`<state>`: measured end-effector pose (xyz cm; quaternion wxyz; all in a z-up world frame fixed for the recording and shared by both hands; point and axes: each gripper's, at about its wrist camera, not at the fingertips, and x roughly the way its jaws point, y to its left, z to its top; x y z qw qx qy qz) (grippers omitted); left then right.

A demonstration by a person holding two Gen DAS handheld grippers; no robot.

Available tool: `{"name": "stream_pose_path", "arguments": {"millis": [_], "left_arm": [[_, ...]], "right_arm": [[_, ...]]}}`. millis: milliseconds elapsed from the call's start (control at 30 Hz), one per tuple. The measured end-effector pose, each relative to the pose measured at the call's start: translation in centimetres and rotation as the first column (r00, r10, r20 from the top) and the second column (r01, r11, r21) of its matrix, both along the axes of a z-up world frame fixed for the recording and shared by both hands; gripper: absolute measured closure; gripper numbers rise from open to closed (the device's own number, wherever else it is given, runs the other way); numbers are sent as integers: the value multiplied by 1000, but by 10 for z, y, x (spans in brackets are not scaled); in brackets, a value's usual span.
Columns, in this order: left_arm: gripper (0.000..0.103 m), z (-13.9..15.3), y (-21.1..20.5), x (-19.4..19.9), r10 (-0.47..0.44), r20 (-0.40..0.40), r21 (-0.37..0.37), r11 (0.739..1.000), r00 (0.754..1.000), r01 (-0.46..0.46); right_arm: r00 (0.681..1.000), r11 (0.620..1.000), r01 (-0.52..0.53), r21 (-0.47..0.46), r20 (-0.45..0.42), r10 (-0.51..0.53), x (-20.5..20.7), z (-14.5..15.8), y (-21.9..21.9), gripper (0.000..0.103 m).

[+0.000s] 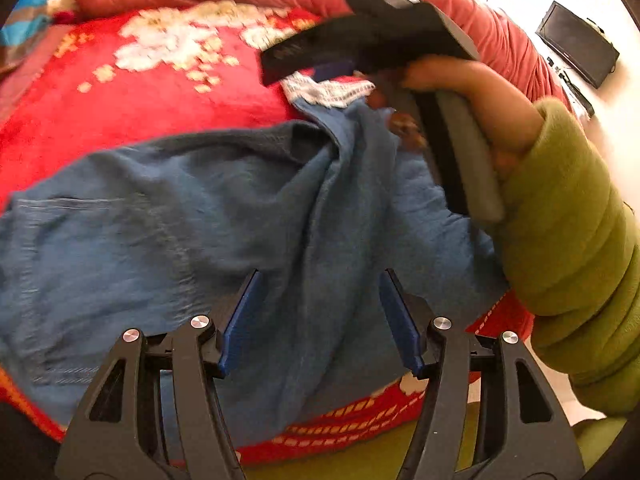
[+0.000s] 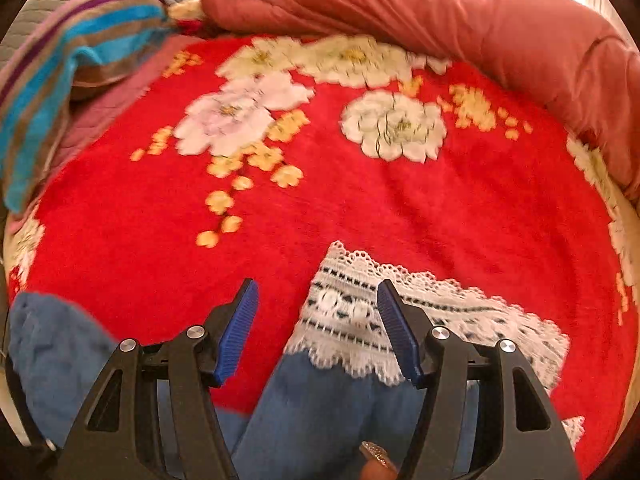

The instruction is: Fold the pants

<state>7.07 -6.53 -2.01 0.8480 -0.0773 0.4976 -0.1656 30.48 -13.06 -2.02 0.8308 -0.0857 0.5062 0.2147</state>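
Blue denim pants [image 1: 208, 216] lie rumpled on a red flowered blanket [image 1: 140, 104]. A pant leg ends in a white lace cuff [image 1: 332, 90], which also shows in the right wrist view [image 2: 360, 312]. My left gripper [image 1: 318, 312] is open and empty, just above the pants' near part. My right gripper [image 2: 318, 320] is open and empty, its jaws spread over the lace cuff and the blue leg [image 2: 320, 408]. In the left wrist view the right gripper's dark body [image 1: 376, 36] hovers over the cuff, held by a hand in a green sleeve [image 1: 568, 240].
A rolled pink-red quilt [image 2: 440, 12] runs along the back and right of the bed. A striped blue and brown towel [image 2: 60, 80] lies at the back left. A dark box [image 1: 580, 48] stands on the pale floor to the right.
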Motion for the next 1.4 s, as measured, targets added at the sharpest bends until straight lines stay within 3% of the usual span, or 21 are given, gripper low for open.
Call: {"name": "stream_pose_path", "arguments": {"millis": [67, 133, 200, 233, 367, 600, 700, 767, 833, 900, 1100, 1267, 1400], "left_arm": [[46, -3, -3, 6, -14, -9, 1, 1000, 1000, 14], [45, -5, -6, 9, -32, -11, 6, 999, 999, 32], [43, -6, -7, 13, -44, -10, 0, 999, 999, 44], [41, -6, -7, 15, -49, -12, -8, 999, 999, 49], [39, -8, -5, 26, -71, -18, -39, 997, 997, 70], [42, -8, -12, 27, -89, 17, 13, 996, 996, 89], [63, -4, -11, 26, -72, 40, 30, 997, 997, 71], [92, -2, -11, 23, -65, 61, 57, 996, 996, 62], [103, 5, -11, 17, -77, 91, 81, 994, 993, 70], [103, 14, -9, 10, -96, 112, 76, 993, 989, 87], [103, 29, -21, -8, -172, 193, 166, 976, 966, 141], [103, 16, -33, -24, -220, 176, 243, 954, 959, 175], [103, 2, -35, -26, -216, 130, 275, 946, 968, 174]], "right_arm": [[1000, 999, 11, -35, 5, -11, 7, -8, 1, 43], [1000, 999, 28, -34, -5, -28, 13, -12, -6, 67], [999, 999, 41, 25, -18, -40, 14, -7, -17, 91], [999, 998, 46, 38, -10, -45, 12, -2, -21, 94], [993, 991, 106, 80, 46, -110, -5, 28, -53, 94], [965, 948, 227, 223, 80, -250, -46, 71, -129, 94], [954, 933, 246, 261, 103, -281, -69, 89, -160, 94], [946, 926, 260, 274, 117, -301, -84, 98, -178, 94], [942, 915, 276, 295, 105, -319, -99, 103, -195, 94], [936, 904, 297, 307, 96, -340, -118, 105, -210, 94], [928, 890, 336, 308, 52, -369, -175, 94, -241, 94], [923, 872, 377, 313, -42, -384, -207, 68, -259, 94], [915, 865, 402, 300, -97, -392, -229, 44, -263, 94]]}}
